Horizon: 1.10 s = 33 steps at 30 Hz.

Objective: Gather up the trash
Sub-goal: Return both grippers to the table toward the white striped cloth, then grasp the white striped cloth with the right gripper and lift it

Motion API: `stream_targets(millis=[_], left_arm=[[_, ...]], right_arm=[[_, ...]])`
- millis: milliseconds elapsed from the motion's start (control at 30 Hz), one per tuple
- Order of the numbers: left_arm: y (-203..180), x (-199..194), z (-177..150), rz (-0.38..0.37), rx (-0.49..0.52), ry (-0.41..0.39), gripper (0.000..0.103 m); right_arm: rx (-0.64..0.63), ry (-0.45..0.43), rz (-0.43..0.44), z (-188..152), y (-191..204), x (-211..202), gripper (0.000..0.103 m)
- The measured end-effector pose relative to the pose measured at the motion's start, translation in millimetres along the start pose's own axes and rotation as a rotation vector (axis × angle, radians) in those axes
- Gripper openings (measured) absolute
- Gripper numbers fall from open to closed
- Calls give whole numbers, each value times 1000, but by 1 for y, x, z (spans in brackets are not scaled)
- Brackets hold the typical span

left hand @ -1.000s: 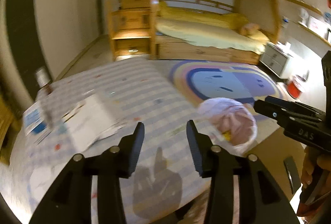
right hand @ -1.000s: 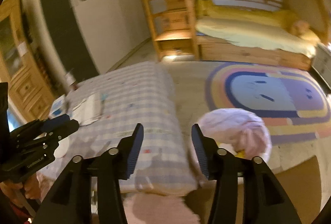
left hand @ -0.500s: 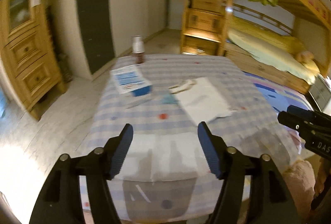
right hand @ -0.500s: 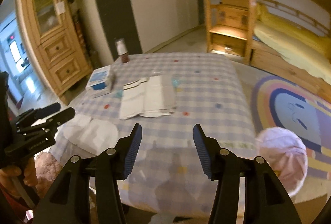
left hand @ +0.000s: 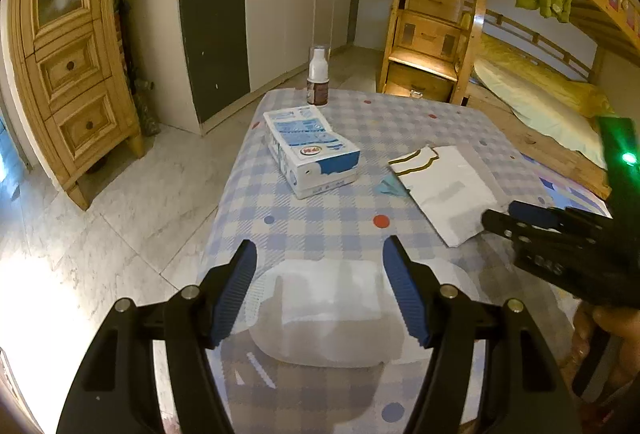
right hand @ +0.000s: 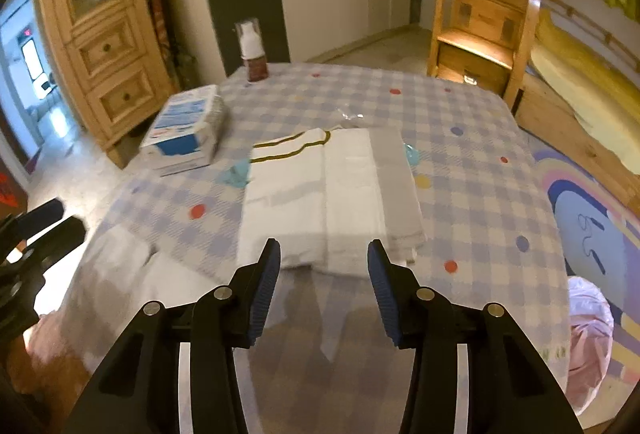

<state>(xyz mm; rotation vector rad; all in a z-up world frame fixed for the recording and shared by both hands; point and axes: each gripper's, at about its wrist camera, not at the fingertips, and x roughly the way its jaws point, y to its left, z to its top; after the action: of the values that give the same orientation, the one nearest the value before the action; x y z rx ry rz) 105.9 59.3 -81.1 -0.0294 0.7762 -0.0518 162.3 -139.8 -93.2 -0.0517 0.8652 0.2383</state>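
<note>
Both jaws stand apart and hold nothing.

Left wrist view: we find the left gripper [left hand: 318, 266] at lower centre, its blue-padded fingers [left hand: 236, 292] spread above a flat white wrapper [left hand: 324, 310] that lies at the near edge of the checked tablecloth [left hand: 344, 205]. We cannot tell whether the fingers touch the wrapper. A blue-and-white carton [left hand: 310, 149] lies on its side at centre frame. A brown bottle with a white cap [left hand: 318, 81] stands upright beyond it, near the far edge of the cloth. A folded white paper bag with a gold-trimmed edge [left hand: 448, 181] lies at centre right, with a small teal scrap [left hand: 386, 187] just beside its left edge. The right gripper [left hand: 560, 238] enters from the right edge, its tips near the bag's lower corner. A wooden cabinet [left hand: 72, 73] fills the upper left; a bunk bed [left hand: 540, 73] fills the upper right.

Right wrist view: we find the right gripper [right hand: 323, 270] at lower centre, fingers spread just short of the bag's [right hand: 328, 201] near edge. The carton [right hand: 186, 131] sits at left of centre, the bottle [right hand: 252, 51] above it. The teal scrap [right hand: 238, 171] lies at the bag's left edge. The wrapper [right hand: 120, 266] appears blurred at lower left, near the left gripper [right hand: 36, 234]. A pink trash bag [right hand: 588, 342] rests on the floor at lower right, beside the patterned rug [right hand: 592, 218].
</note>
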Motion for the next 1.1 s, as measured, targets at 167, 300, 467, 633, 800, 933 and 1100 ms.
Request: stream_targets(millis=[167,300,467,633,800,933,1100], left_arm=[[5,3,-1,-1,-14,11,64],[8,3,-3,-8,-20,19,64],[6,-2,-6,-13,-19,25,64],[1,-11,-6,-6,3,16,64],[-11,-11,-3,-8,23,13,76],[-26,-5,0,-30,44,10,81],[-44,18,7,-55,69,44,81]], right_arm=[[7,51,-26,4,4,23,60],[-28,22,-50,-2,11,21,42],[8,12,-11,-4,0,17,3],[88,-109,51,5,-19,-34,3],[119,-207,3,6,-42,-90,3],[130,-186,-7,-4,-51,-94,3],[158,-147,-8,-12,-61,-89,3]])
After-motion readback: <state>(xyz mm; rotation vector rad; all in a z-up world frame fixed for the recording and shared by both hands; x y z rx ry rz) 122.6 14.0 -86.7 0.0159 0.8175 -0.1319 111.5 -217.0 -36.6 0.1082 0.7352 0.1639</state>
